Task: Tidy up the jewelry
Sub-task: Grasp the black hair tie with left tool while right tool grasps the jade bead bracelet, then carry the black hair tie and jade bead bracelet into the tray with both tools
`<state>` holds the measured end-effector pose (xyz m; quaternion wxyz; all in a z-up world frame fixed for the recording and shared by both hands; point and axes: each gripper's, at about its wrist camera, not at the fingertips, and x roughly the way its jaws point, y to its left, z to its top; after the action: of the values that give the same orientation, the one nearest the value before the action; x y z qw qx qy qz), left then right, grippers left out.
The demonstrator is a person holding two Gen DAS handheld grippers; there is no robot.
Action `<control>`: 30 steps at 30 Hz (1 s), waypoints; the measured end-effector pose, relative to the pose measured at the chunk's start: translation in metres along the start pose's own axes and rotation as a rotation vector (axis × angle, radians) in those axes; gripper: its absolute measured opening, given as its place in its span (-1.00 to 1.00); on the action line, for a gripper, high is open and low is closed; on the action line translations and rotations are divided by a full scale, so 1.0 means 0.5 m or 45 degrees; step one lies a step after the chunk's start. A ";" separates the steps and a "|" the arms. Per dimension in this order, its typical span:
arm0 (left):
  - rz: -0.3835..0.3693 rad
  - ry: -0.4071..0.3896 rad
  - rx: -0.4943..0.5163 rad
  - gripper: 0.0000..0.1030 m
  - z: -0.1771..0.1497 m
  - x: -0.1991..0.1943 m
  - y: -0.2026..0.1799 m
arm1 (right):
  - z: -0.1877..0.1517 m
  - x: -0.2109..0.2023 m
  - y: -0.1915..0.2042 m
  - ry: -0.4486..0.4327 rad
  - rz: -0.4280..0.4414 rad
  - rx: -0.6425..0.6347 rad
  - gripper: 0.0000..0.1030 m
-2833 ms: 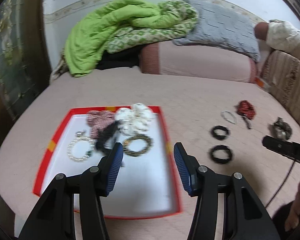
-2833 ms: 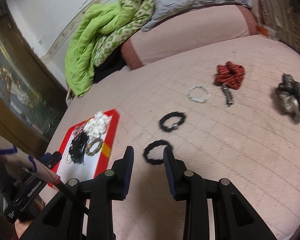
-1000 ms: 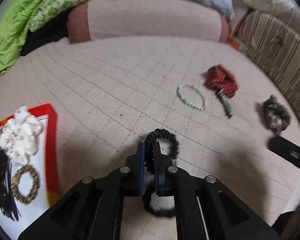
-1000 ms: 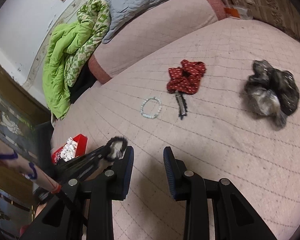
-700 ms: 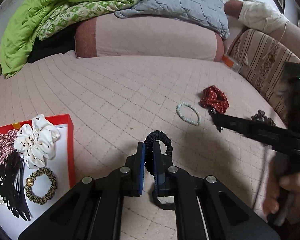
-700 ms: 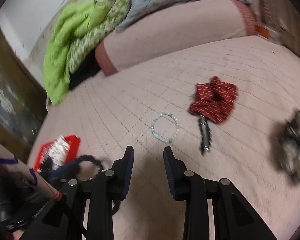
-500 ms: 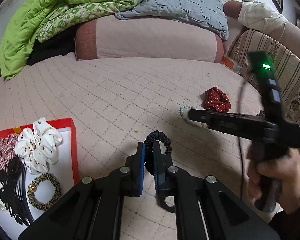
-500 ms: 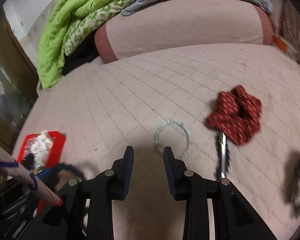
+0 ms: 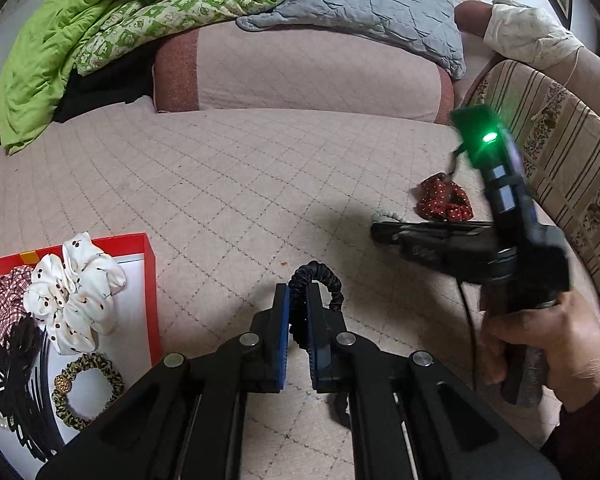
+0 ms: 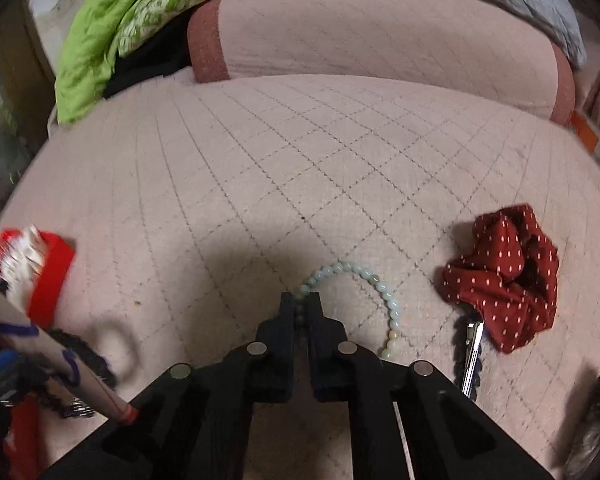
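A: Bracelet first. Where from the right gripper (image 10: 300, 308)?

B: Right at the tips. Closed on the bead bracelet (image 10: 384, 292), pinching the left end of its arc. Curves away ahead and to the right of the tips, then back alongside. Lies flat on the bed (image 10: 300, 160).

A: And the left gripper (image 9: 296, 320)?

B: Clamped shut on the black hair tie (image 9: 332, 284). Loops up past the tips and hangs below them, apparently clear of the bed.

A: Which way to the red tray (image 9: 150, 276)?

B: Left of both. Sits just beside the left gripper, low and to its left. Lies well apart from the right gripper, far off to its left. Nearer for the left, plainly.

A: Likely order, then?

B: Probably hair tie in first, with a short swing left and down. Then bracelet up and carried leftward across the open bed.

A: Anything in the way?

B: Hardly. Red dotted scrunchie (image 10: 508, 272) and hair clip (image 10: 472, 352) just to the right of the right gripper, off that path. Inside the tray, white scrunchie (image 9: 76, 284) and leopard band (image 9: 88, 388) toward its far side from the left gripper. Leaves a bare white strip along the near rim, seemingly enough for both pieces.
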<state>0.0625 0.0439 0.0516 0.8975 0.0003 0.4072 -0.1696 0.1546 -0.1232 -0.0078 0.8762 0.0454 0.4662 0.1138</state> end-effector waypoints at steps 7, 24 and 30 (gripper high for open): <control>-0.004 -0.021 -0.012 -0.85 0.001 -0.009 -0.001 | -0.010 -0.080 -0.010 -0.091 0.136 0.076 -0.88; 0.021 -0.068 0.018 -0.85 -0.014 -0.039 -0.021 | -0.084 -0.214 0.039 -0.243 0.288 0.133 -0.88; 0.051 -0.094 0.046 -0.85 -0.027 -0.061 -0.036 | -0.134 -0.245 0.053 -0.275 0.284 0.086 -0.88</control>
<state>0.0287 0.0379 0.0674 0.9149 0.0184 0.3706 -0.1587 0.0287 -0.1289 0.0584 0.9011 0.1385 0.3648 0.1892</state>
